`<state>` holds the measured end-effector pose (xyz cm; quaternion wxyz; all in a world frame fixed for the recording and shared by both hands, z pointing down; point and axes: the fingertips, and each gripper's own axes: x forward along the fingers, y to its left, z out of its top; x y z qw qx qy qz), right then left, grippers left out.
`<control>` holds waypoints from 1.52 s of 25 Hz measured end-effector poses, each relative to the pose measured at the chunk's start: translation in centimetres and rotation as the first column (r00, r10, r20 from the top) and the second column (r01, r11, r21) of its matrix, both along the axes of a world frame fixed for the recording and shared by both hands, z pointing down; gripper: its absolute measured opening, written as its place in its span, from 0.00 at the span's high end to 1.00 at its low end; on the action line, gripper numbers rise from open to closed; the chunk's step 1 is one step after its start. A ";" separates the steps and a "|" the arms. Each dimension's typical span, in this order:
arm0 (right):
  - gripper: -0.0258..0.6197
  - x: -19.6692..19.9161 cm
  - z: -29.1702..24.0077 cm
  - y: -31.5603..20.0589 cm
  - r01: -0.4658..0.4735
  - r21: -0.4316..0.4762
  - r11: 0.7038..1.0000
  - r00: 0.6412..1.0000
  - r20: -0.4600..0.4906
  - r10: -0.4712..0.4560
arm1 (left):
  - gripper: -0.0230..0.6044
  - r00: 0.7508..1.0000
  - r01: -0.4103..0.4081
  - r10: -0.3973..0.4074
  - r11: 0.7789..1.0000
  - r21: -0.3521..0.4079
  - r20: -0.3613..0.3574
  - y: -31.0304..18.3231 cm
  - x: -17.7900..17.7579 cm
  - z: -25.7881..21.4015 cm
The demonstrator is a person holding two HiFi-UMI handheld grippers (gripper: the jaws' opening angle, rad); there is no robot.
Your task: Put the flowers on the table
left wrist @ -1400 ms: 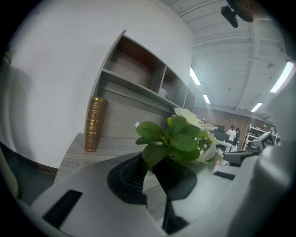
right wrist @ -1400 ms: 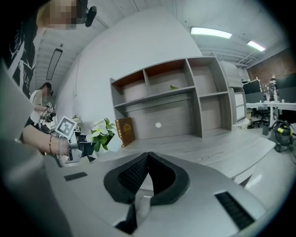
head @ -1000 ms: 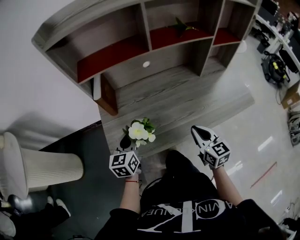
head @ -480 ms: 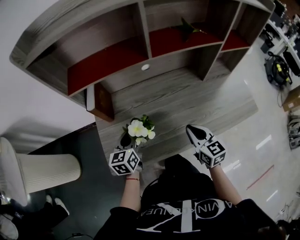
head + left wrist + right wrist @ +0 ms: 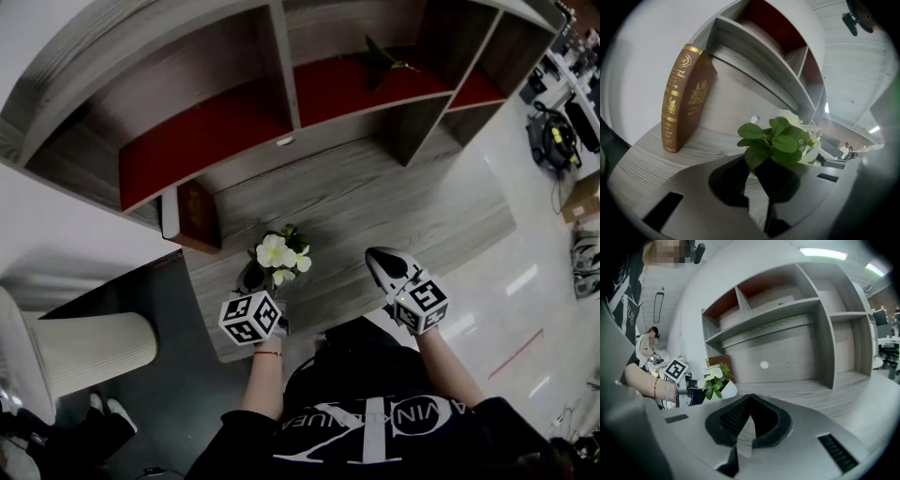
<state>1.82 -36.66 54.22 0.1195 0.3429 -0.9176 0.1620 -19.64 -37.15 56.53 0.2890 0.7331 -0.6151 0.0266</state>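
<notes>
One step remains, we judge: fingers of our left gripper [image 5: 255, 277] clamp the flowers [image 5: 277, 253] low over the bench [image 5: 375, 202], not yet released; our right gripper [image 5: 377, 261] has its fingers together, empty.

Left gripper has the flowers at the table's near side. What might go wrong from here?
1. The left gripper grips the flowers low down, blooms and leaves bunched above the jaws: they may tip over on release.
2. They are near the front edge of the table; set down there, they might topple off.
3. The book leans just to their left; a sideways swing may knock it over.
</notes>
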 end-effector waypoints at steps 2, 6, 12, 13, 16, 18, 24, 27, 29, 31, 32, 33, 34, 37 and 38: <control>0.94 -0.1 0.1 -0.3 0.005 -0.002 1.000 1.000 -0.005 -0.005 | 0.90 1.000 0.014 -0.014 1.000 -0.006 -0.023 -0.4 -0.1 0.3; 0.94 -0.4 0.2 -0.8 0.013 -0.003 1.000 1.000 -0.006 -0.013 | 0.90 0.997 0.029 -0.030 0.999 -0.016 -0.066 -1.3 -0.2 0.9; 0.94 -0.1 0.7 -0.8 0.014 -0.020 1.000 1.000 -0.017 -0.014 | 0.90 0.992 0.042 -0.046 0.999 -0.031 -0.115 -2.0 0.1 1.7; 0.94 0.0 0.8 -0.8 0.013 -0.021 1.000 1.000 -0.018 -0.013 | 0.90 0.991 0.044 -0.048 0.998 -0.033 -0.122 -2.1 0.1 1.9; 0.94 0.2 1.0 -0.8 0.007 -0.025 1.000 1.000 -0.022 -0.008 | 0.90 0.989 0.053 -0.058 0.998 -0.040 -0.135 -2.4 0.0 2.3; 0.94 0.5 1.1 -0.8 0.004 -0.027 1.000 1.000 -0.024 -0.004 | 0.90 0.987 0.060 -0.066 0.997 -0.045 -0.146 -2.5 0.1 2.6; 0.94 0.6 1.3 -0.9 0.005 -0.035 0.999 1.000 -0.020 -0.006 | 0.89 0.979 0.095 -0.103 0.994 -0.056 -0.177 -2.8 -0.2 3.1; 0.94 0.4 1.2 -1.1 0.011 -0.035 0.999 1.000 -0.015 -0.012 | 0.89 0.971 0.123 -0.134 0.990 -0.064 -0.199 -2.9 -0.8 3.3; 0.94 0.1 1.2 -1.2 0.016 -0.035 0.999 1.000 -0.013 -0.016 | 0.89 0.966 0.137 -0.149 0.988 -0.068 -0.213 -2.9 -1.1 3.6; 0.94 0.0 1.4 -1.2 0.022 -0.039 0.999 1.000 -0.014 -0.023 | 0.89 0.960 0.152 -0.164 0.986 -0.072 -0.228 -2.8 -1.4 3.9; 0.94 -0.1 1.5 -1.2 0.024 -0.041 0.999 1.000 -0.014 -0.025 | 0.89 0.955 0.160 -0.173 0.984 -0.073 -0.240 -2.7 -1.6 4.1; 0.94 -0.1 1.5 -1.2 0.026 -0.043 0.999 1.000 -0.014 -0.026 | 0.89 0.950 0.167 -0.180 0.983 -0.074 -0.256 -2.7 -1.7 4.2; 0.94 -0.1 1.5 -1.2 0.026 -0.046 0.999 1.000 -0.014 -0.026 | 0.89 0.944 0.170 -0.184 0.983 -0.075 -0.273 -2.7 -1.7 4.3; 0.94 0.0 1.5 -1.3 0.018 -0.050 0.999 1.000 -0.008 -0.019 | 0.89 0.933 0.155 -0.170 0.985 -0.072 -0.317 -2.9 -1.2 4.5; 0.94 0.0 1.6 -1.3 0.016 -0.051 0.999 1.000 -0.007 -0.017 | 0.89 0.932 0.148 -0.162 0.987 -0.070 -0.325 -3.0 -1.0 4.6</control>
